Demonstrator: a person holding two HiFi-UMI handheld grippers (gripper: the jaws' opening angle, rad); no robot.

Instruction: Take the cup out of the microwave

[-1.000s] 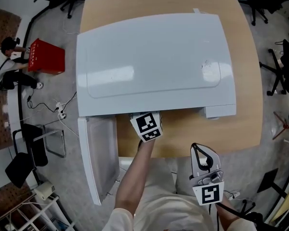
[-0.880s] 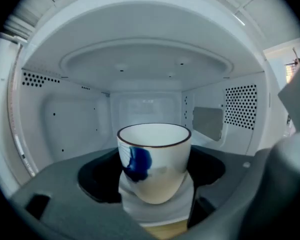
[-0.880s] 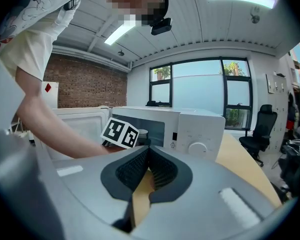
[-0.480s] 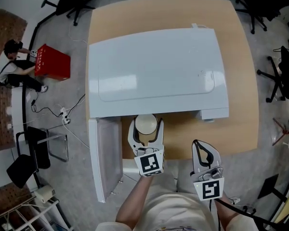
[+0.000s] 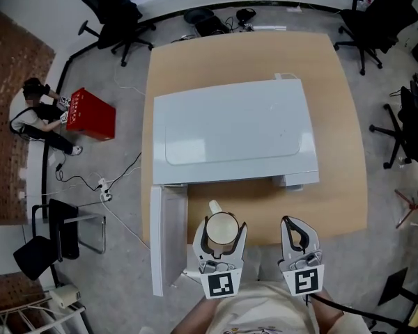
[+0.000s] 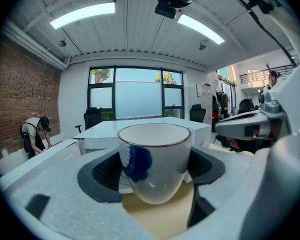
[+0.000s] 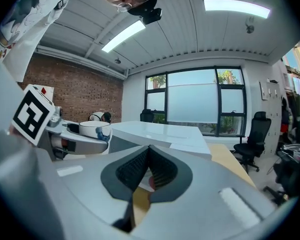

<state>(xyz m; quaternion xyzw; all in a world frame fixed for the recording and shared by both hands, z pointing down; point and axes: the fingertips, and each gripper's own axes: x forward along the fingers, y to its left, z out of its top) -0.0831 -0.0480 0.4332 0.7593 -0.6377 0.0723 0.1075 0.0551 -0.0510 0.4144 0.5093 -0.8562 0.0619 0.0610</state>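
Note:
A white cup with a blue mark and a thin dark rim sits upright between the jaws of my left gripper, which is shut on it, held above the table's near edge. In the left gripper view the cup fills the middle, clamped by the dark pads. The white microwave stands on the wooden table with its door swung open at the front left. My right gripper hangs beside the left one, its jaws pressed together on nothing. The cup also shows at the left of the right gripper view.
Office chairs stand beyond the table. A red crate and a crouching person are on the floor at the left. A power strip with cables lies near the open door.
My left gripper has drawn back out of the microwave toward me with the cup in it. The head view has pulled back and up. The right gripper has barely moved.

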